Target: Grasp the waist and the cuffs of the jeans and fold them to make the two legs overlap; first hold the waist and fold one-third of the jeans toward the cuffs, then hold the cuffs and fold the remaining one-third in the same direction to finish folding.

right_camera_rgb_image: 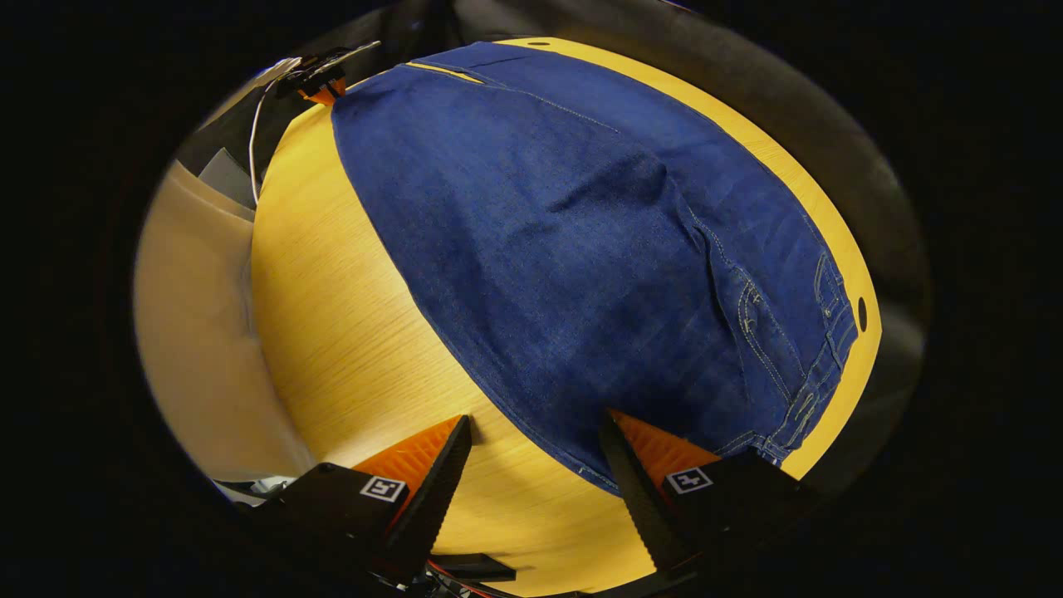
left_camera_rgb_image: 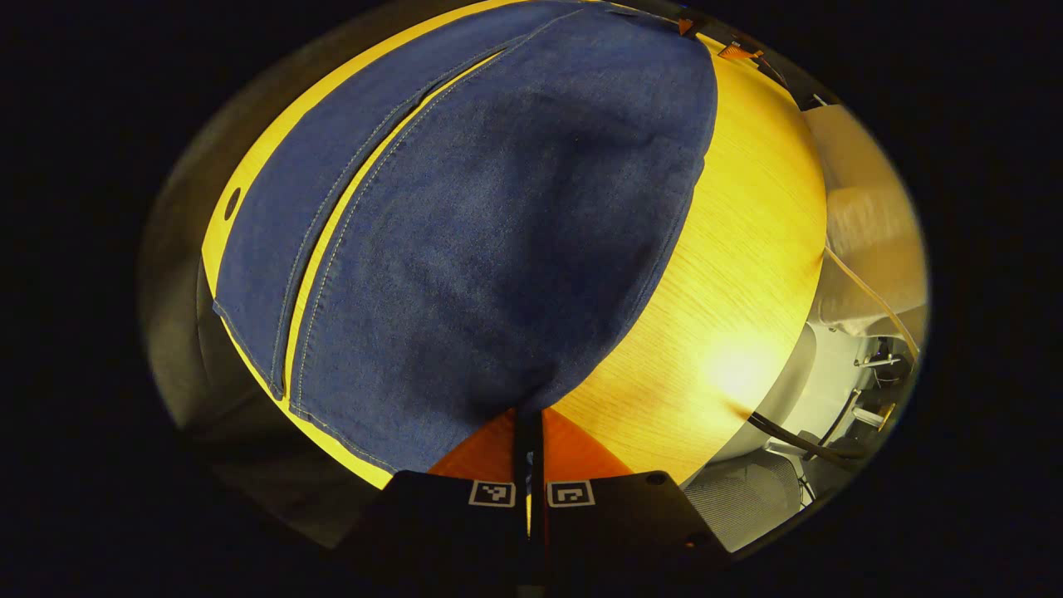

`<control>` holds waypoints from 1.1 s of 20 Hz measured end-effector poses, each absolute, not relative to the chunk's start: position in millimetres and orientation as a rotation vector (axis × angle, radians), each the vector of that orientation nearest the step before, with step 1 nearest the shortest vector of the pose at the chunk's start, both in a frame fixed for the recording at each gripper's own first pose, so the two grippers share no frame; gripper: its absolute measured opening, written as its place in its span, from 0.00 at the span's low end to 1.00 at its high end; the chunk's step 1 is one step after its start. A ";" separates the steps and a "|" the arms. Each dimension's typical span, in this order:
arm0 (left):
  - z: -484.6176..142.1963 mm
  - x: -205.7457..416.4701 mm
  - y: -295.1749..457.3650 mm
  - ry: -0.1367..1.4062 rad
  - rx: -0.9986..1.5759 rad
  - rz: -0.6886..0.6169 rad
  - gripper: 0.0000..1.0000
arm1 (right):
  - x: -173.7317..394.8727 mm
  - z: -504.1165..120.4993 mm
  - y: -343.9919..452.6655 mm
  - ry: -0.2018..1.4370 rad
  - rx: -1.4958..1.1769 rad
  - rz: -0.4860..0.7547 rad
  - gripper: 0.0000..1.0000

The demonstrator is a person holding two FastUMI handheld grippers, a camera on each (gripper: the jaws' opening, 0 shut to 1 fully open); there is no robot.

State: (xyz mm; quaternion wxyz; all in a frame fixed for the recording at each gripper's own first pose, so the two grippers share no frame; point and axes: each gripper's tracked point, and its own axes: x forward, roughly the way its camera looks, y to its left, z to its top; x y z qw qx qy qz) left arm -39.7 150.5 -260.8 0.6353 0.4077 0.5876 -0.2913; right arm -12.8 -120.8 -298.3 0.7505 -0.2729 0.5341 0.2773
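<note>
**Left claw pinched at the cuff end, right claw wide over the waist**

The jeans (left_camera_rgb_image: 498,232) lie flat on the yellow wooden table (left_camera_rgb_image: 739,274), legs stretched out and nearly overlapped, a thin strip of tabletop showing between the two leg edges. Your left gripper (left_camera_rgb_image: 529,436) is clenched, its fingers drawn together right at the near edge of the denim; the cloth runs up to the tips and I judge it's nipped between them, though the pinch itself is shadowed. That hold makes sense: it pins the cuff end so the legs stay lined up while the other end gets worked.

Over at the waist, your right gripper (right_camera_rgb_image: 536,453) is released, jaws spread wide. One finger sits over the denim just beside the waistband (right_camera_rgb_image: 818,365) and belt loops, the other over bare wood beside the jeans. Neither is gripping anything. It looks staged to straddle the hem edge and take the waist, which is the first fold's handle, so I'd say the thirds have not begun.

Beyond the jeans in the right gripper view, the far gripper (right_camera_rgb_image: 320,79) shows at the cuff end. The tabletop is smooth, pale-grained wood with a bright glare patch beside the jeans and a small hole (right_camera_rgb_image: 861,314) near the waist. Off the table's edge: a chair (left_camera_rgb_image: 747,498) and a cable (left_camera_rgb_image: 797,440).
</note>
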 end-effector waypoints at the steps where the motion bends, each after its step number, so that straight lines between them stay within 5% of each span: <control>1: -261.5 -39.6 150.8 1.345 0.930 -0.666 0.00 | -13.5 -298.3 -120.0 1.183 -0.596 0.593 0.97; 4: -262.2 -39.2 151.1 1.349 0.923 -0.666 0.00 | -9.9 -294.9 -118.8 1.199 -0.591 0.576 0.91; 8: -262.8 -37.7 149.6 1.352 0.901 -0.651 0.00 | 14.3 -292.9 -127.6 1.163 -0.605 0.578 0.53; 10: -262.2 -37.8 149.0 1.358 0.897 -0.647 0.00 | 21.0 -289.3 -127.9 1.130 -0.630 0.576 0.17; 11: -262.4 -37.5 149.3 1.358 0.892 -0.645 0.00 | 18.4 -290.2 -127.8 1.114 -0.623 0.565 0.11; 22: -263.7 -35.6 149.5 1.284 0.877 -0.602 0.00 | 18.1 -287.5 -128.9 1.085 -0.505 0.359 0.03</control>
